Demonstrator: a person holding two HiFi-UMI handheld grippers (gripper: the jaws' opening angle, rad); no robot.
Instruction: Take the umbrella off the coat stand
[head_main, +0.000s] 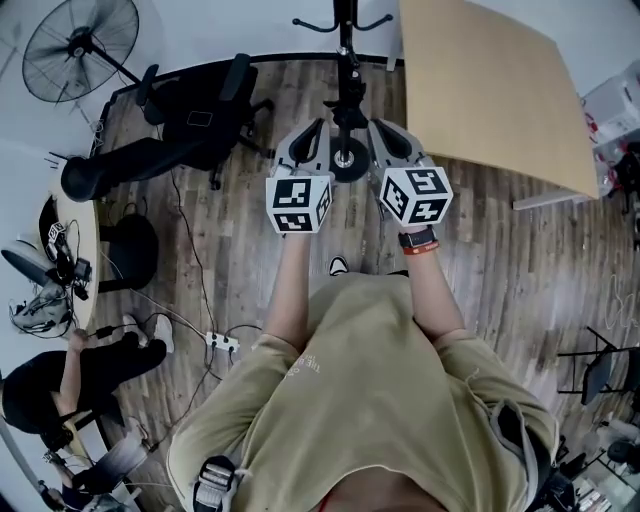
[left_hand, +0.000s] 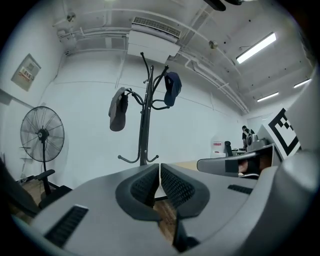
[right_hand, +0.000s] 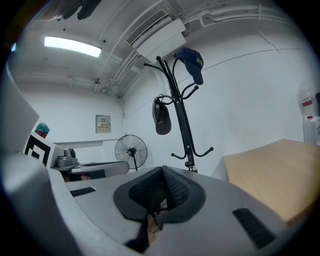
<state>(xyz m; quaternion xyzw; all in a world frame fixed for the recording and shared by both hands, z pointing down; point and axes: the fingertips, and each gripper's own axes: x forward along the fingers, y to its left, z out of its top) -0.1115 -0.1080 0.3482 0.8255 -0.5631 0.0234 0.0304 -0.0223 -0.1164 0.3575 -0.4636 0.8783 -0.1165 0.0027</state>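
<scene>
The black coat stand (left_hand: 145, 112) rises straight ahead of both grippers, a short way off; in the head view its pole (head_main: 346, 62) and round base show between the two gripper tips. A dark folded umbrella (left_hand: 118, 110) hangs from a left hook of the coat stand (right_hand: 181, 107), where the umbrella (right_hand: 161, 118) is seen by its strap. A blue cap (left_hand: 172, 88) hangs on a hook at the other side. My left gripper (left_hand: 159, 170) is shut with nothing in it. My right gripper (right_hand: 162, 172) is also shut and holds nothing. Both point level at the stand.
A wooden table (head_main: 490, 85) stands right of the stand. A black office chair (head_main: 200, 115) and a standing fan (head_main: 82, 40) are on the left. A seated person (head_main: 75, 375), a power strip (head_main: 222, 342) and cables lie at the lower left.
</scene>
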